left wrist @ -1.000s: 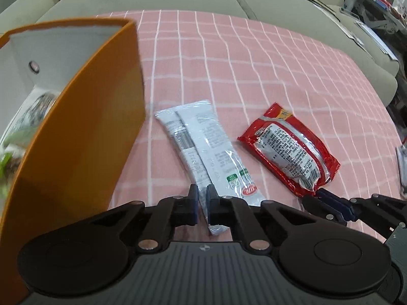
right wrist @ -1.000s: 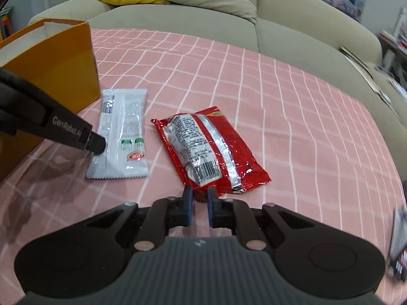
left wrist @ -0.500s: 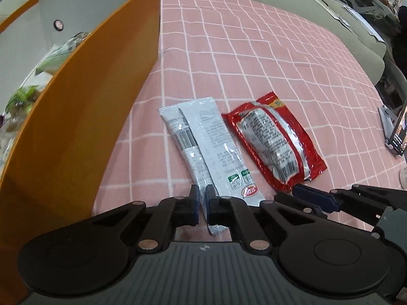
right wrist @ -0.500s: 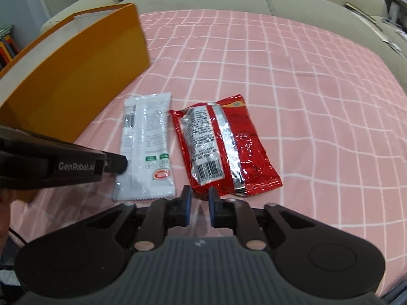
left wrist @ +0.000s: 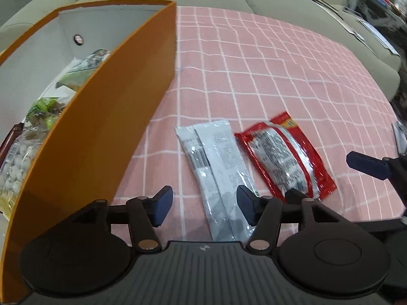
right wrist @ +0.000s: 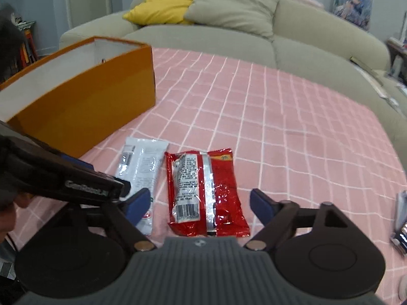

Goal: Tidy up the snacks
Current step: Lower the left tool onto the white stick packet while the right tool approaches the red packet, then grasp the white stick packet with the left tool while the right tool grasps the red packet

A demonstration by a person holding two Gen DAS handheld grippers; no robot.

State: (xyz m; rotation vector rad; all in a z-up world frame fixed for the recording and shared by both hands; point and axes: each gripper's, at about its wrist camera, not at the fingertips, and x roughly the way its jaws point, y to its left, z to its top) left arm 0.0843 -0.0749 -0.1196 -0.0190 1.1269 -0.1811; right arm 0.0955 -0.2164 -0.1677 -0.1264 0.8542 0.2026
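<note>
My left gripper (left wrist: 202, 209) and right gripper (right wrist: 198, 204) have just been opening; both jaws stand apart, pressing nothing. The white packet (left wrist: 216, 175) lies at 12 o'clock of the left, the red packet (right wrist: 203, 190) touching its 3 o'clock side; orange box (left wrist: 101, 127) at 10 o'clock

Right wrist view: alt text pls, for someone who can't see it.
The open right gripper hangs over a red snack packet lying flat on a pink checked cloth, jaws just opened, nothing between them. A white packet lies beside it, with the left gripper reaching in, and an orange box behind.
</note>
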